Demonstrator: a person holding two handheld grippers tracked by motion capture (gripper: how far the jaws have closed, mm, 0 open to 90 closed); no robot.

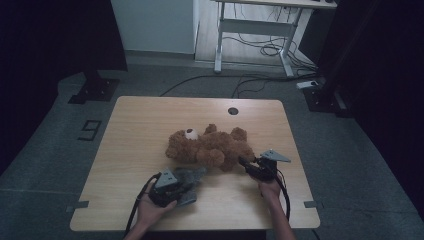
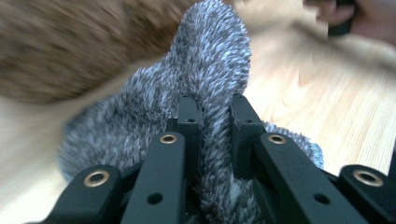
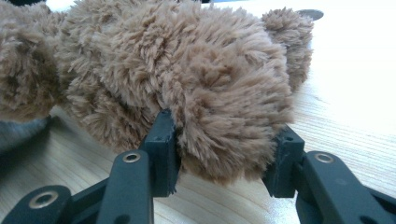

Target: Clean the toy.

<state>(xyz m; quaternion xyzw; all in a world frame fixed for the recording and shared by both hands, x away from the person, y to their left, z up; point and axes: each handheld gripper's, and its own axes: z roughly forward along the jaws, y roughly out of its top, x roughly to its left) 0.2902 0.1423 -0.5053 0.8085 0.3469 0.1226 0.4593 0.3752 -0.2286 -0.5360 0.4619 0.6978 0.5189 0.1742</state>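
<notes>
Teddy bear [image 1: 210, 145] is lying flat in the middle of your worktop [image 1: 140, 125], brown and fluffy, head toward the left in the high view and legs toward the right. Your right tongs [image 1: 245, 163] have one of its plush limbs clamped — in the right gripper view the two black jaws press into the fur [image 3: 224, 107] on both sides, low over the wood. Your left tongs [image 1: 192, 176] sit just in front of the bear near the worktop's front edge, and they're pinched down on a fuzzy grey sock [image 2: 205, 93] — the left gripper view shows a fold of it squeezed between the jaws, with the rest bunching out to either side. That sock lies right beside the bear's belly; I can't tell whether it touches it.
</notes>
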